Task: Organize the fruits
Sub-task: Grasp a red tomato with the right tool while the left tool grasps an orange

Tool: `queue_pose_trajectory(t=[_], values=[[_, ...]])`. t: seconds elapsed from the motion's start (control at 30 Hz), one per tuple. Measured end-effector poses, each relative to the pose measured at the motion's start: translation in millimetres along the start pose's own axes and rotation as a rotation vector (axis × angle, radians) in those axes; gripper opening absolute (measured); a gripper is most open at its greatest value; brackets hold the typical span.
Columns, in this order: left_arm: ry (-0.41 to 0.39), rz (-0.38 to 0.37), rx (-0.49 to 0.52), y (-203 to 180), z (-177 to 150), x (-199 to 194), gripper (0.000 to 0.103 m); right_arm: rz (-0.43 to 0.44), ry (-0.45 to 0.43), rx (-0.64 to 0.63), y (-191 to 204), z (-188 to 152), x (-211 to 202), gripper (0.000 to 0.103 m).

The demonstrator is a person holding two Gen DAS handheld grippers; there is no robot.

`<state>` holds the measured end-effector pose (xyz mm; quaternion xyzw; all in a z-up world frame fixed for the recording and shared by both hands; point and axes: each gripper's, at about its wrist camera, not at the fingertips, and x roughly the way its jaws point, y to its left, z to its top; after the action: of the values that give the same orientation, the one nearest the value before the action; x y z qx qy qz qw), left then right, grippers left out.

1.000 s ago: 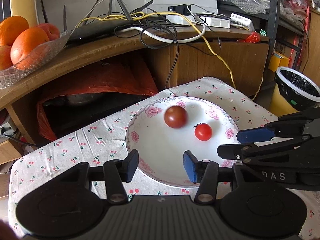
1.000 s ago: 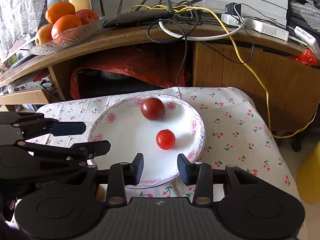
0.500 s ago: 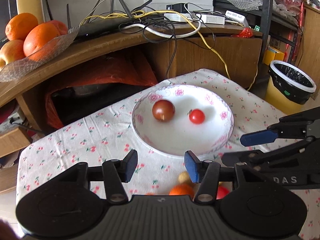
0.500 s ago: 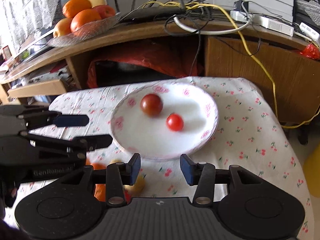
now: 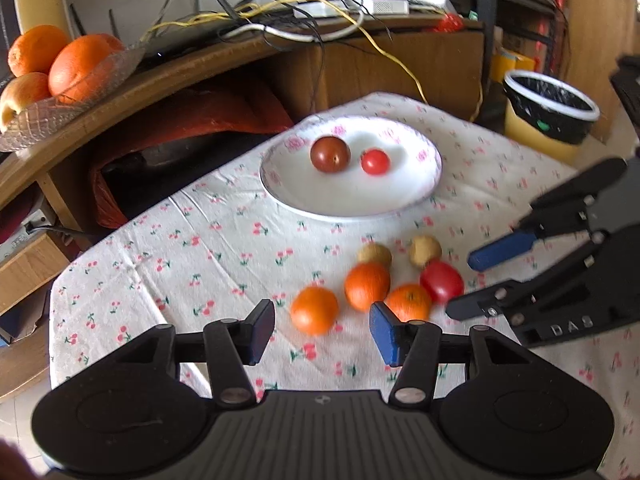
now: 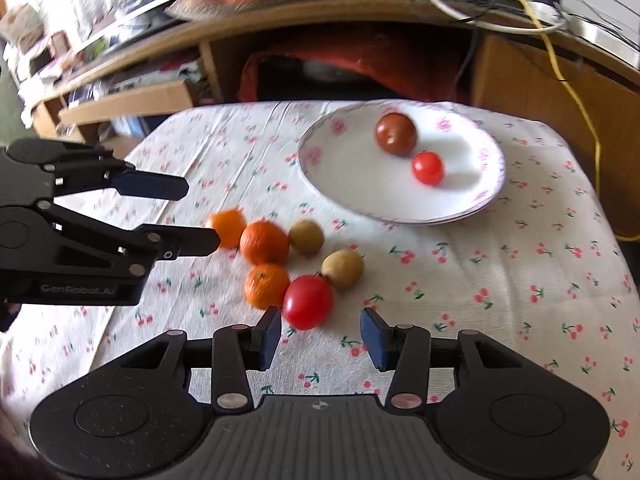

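Observation:
A white floral plate (image 5: 400, 204) (image 6: 348, 184) on the cherry-print tablecloth holds a dark red tomato (image 5: 330, 154) (image 6: 396, 134) and a small red tomato (image 5: 375, 161) (image 6: 428, 168). Nearer me on the cloth lies a cluster: three oranges (image 5: 314, 309) (image 6: 264, 242), two small tan fruits (image 5: 425, 250) (image 6: 343, 268) and a red tomato (image 5: 441, 281) (image 6: 307, 301). My left gripper (image 5: 322, 332) is open and empty, just short of the nearest orange. My right gripper (image 6: 319, 338) is open and empty, just short of the red tomato.
A wooden desk behind the table carries a glass bowl of oranges and apples (image 5: 60, 64) and tangled cables (image 5: 304, 20). A bin with a black liner (image 5: 548, 108) stands at the right. Each gripper shows in the other's view (image 5: 560, 264) (image 6: 88, 216).
Both grippers have drawn back and risen from the plate. The cluster of loose fruit on the cloth has come into full view in front of them. Jaws stay open.

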<state>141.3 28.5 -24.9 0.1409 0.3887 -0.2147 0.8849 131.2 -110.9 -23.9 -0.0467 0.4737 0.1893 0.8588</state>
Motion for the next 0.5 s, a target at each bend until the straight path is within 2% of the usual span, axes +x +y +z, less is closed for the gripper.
queue_pose_trajectory(t=[0.2,0.5], values=[[0.021,-0.01,0.028,7.6,-6.2,14.4,0.06,0.001,0.025,-0.042,5.0,1.1,15.1,0.04],[0.017,-0.008,0.032,10.4,-2.2,37.2,0.059,0.018,0.011,-0.055,1.2,1.1,17.1,0.037]])
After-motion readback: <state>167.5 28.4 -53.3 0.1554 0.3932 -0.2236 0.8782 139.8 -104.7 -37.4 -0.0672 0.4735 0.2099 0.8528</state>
